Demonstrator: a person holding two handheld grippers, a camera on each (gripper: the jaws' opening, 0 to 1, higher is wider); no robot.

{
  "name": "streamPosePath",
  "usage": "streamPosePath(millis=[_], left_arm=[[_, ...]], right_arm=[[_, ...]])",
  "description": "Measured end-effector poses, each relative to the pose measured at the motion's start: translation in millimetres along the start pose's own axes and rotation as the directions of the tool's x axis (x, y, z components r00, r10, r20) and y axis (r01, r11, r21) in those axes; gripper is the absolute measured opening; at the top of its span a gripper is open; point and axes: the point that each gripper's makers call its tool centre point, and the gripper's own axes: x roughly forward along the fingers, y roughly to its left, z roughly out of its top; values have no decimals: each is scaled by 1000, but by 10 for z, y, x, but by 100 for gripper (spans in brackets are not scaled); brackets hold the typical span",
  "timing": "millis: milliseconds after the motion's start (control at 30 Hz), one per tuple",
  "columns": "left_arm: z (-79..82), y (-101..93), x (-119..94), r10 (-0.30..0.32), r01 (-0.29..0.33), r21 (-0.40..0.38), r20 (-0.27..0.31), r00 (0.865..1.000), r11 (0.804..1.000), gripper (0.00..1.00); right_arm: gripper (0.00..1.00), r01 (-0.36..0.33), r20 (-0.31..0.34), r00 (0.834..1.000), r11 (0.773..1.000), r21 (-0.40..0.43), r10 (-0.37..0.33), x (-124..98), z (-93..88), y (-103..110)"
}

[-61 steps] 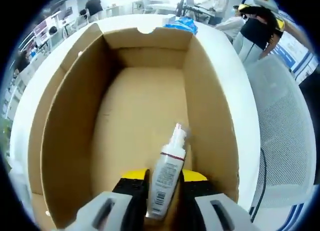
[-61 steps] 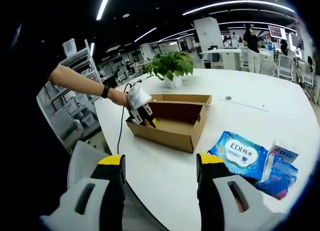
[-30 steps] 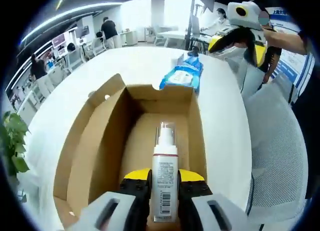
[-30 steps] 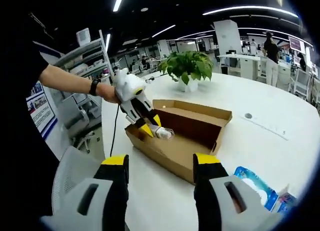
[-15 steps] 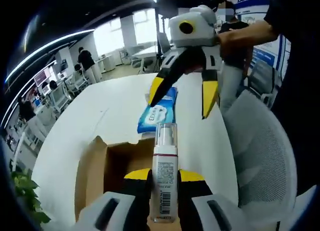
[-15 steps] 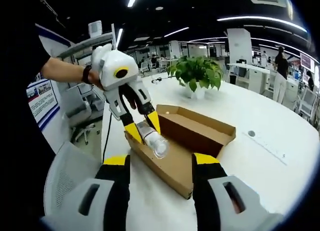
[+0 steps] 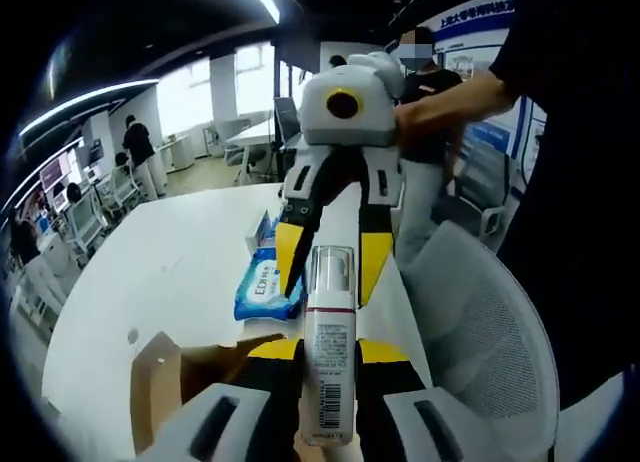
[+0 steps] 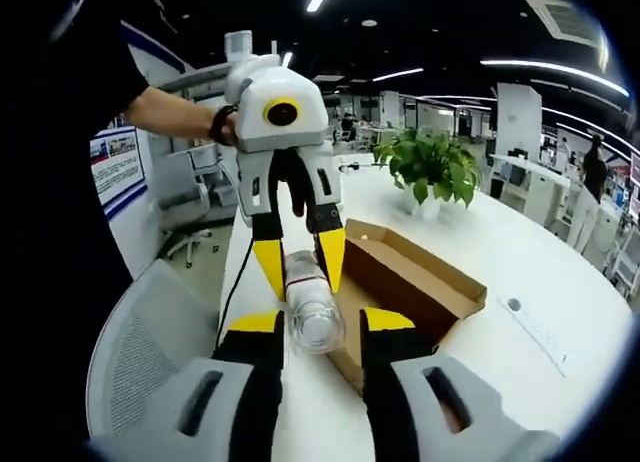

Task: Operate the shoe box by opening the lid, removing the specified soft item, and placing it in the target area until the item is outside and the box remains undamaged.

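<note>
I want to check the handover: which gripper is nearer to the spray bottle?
Left. The left gripper is shut on the spray bottle, holding its body. The right gripper is open, its jaws on either side of the bottle's clear cap; contact cannot be told.

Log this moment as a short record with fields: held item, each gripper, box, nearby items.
held item: white pump bottle, clear cap pointing at the other gripper
left gripper: shut on the bottle, raised above the box
right gripper: open, its yellow-tipped fingers on either side of the bottle's cap end; contact unclear
shoe box: open, on the white table, no damage visible
nearby items: blue wipes pack on the table beyond the box; potted plant behind the box
</note>
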Motion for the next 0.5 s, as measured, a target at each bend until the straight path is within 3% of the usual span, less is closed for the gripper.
streamPosePath(millis=[167,500], left_arm=[[30,-78,35,-57,57,14,-4,998,998,19],[22,-141,139,-92,92,9,-16,996,996,19]], right_arm=[[19,-66,-31,997,995,-69,64,-10,-17,146],[18,-70,-17,997,997,-40,69,-49,14,164]])
